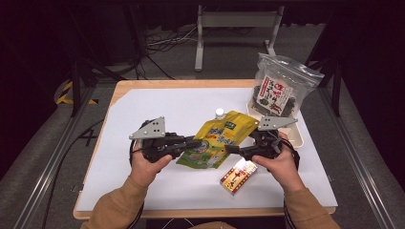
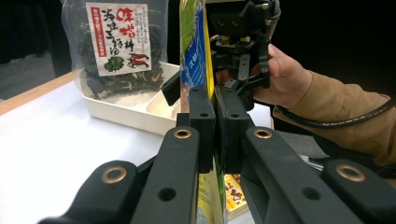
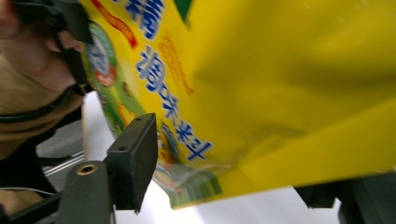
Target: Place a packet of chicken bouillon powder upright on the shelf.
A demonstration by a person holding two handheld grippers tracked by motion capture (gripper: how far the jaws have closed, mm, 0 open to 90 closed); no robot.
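Note:
A yellow spouted pouch (image 1: 220, 136) with a white cap (image 1: 219, 113) hangs tilted over the middle of the white table. My left gripper (image 1: 197, 142) is shut on its left edge. In the left gripper view the two black jaws of the left gripper (image 2: 215, 105) pinch the thin pouch (image 2: 195, 56) edge-on. My right gripper (image 1: 232, 149) sits at the pouch's lower right side. In the right gripper view the right gripper (image 3: 233, 163) stands open and wide, with the pouch (image 3: 261, 79) between the jaws and covering the right one.
A small red and yellow box (image 1: 238, 176) lies on the table just below the right gripper. A white tray (image 1: 297, 134) at the back right holds a clear bag of dark seaweed (image 1: 278, 88). The table's wooden edge (image 1: 191, 212) runs along the near side.

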